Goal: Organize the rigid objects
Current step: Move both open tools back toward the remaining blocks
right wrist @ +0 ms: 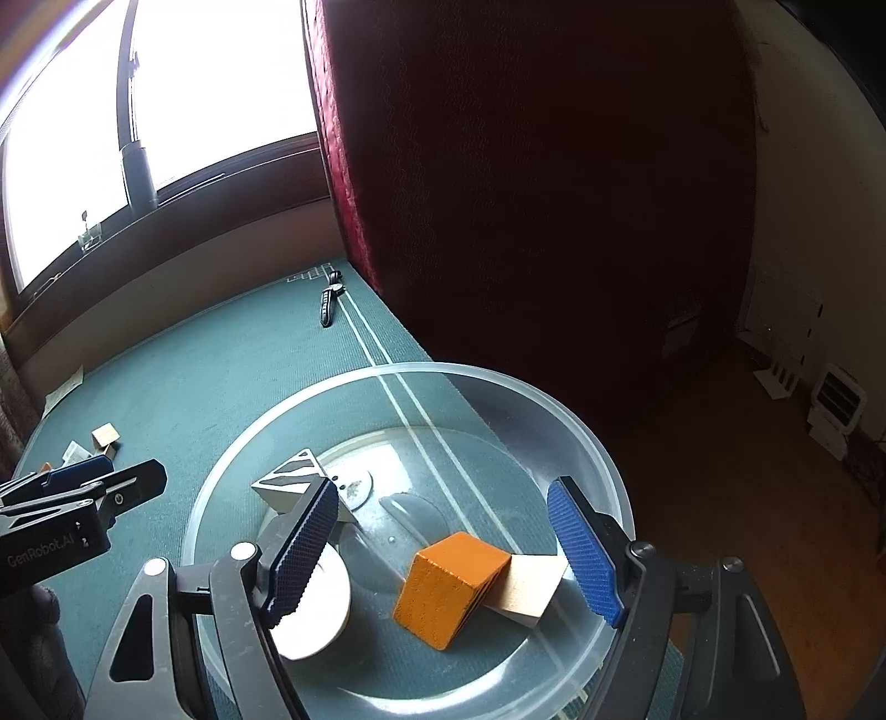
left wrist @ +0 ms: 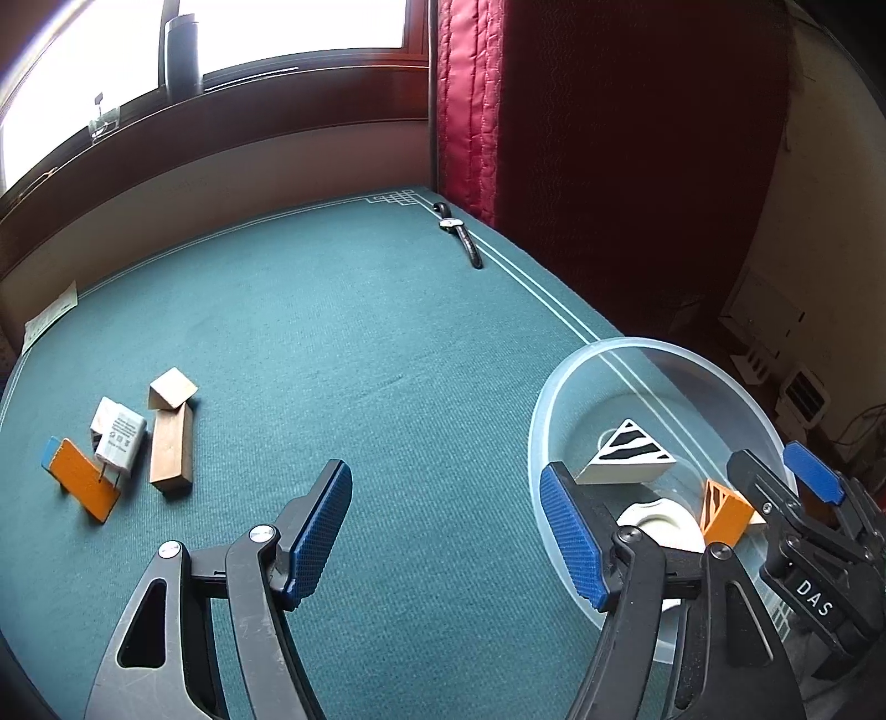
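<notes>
A clear plastic bowl sits at the right edge of the green table mat. In it lie an orange block, a pale wooden piece, a striped triangular block and a white round piece. My right gripper is open above the bowl, over the orange block. My left gripper is open and empty above the mat, left of the bowl. On the far left lie two wooden blocks, a white charger and an orange flat piece.
A wristwatch lies near the mat's far right corner. A paper slip lies at the far left edge. A red curtain hangs behind the table. A dark bottle stands on the windowsill.
</notes>
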A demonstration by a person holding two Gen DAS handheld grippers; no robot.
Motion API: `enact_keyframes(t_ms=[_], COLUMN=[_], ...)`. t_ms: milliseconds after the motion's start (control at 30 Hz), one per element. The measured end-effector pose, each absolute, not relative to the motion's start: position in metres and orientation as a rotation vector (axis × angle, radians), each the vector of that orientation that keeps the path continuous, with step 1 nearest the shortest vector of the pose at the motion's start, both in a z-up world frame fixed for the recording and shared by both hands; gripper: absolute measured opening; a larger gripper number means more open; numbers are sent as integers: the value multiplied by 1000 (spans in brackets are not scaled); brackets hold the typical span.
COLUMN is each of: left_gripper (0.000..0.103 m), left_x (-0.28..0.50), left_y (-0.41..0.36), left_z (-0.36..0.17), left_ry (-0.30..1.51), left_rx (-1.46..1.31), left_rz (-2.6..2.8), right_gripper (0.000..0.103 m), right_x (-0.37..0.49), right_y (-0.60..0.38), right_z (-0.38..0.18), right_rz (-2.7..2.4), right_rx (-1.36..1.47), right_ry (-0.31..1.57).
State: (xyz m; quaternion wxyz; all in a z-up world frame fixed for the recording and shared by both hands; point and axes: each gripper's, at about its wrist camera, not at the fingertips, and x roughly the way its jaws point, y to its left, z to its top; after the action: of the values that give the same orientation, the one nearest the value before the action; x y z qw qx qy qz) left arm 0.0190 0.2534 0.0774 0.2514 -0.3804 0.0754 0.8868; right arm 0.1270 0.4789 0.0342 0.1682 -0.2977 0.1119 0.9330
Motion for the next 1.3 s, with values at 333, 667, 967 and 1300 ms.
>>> enact_keyframes(t_ms=[333,667,967,1300], left_gripper=[78,79,79,79], left_x=[8,-6,-20,-37], left_y=[226,187,133,64], left_z=[77,82,89,82], left_ry=[179,126,67,-35], left_rx=[-1058,-1065,-1072,-1126], left_rz=[2464,2518,2599,2714], right_gripper=[84,84,89,89], right_x=[125,115,87,50], right_y=[452,423,385,339], right_z=[40,44,53,56], right_rz=[2711,2761,2838,2930], right_rx=[-836,-866,-900,-1027], right_ry=[223,230,244,237])
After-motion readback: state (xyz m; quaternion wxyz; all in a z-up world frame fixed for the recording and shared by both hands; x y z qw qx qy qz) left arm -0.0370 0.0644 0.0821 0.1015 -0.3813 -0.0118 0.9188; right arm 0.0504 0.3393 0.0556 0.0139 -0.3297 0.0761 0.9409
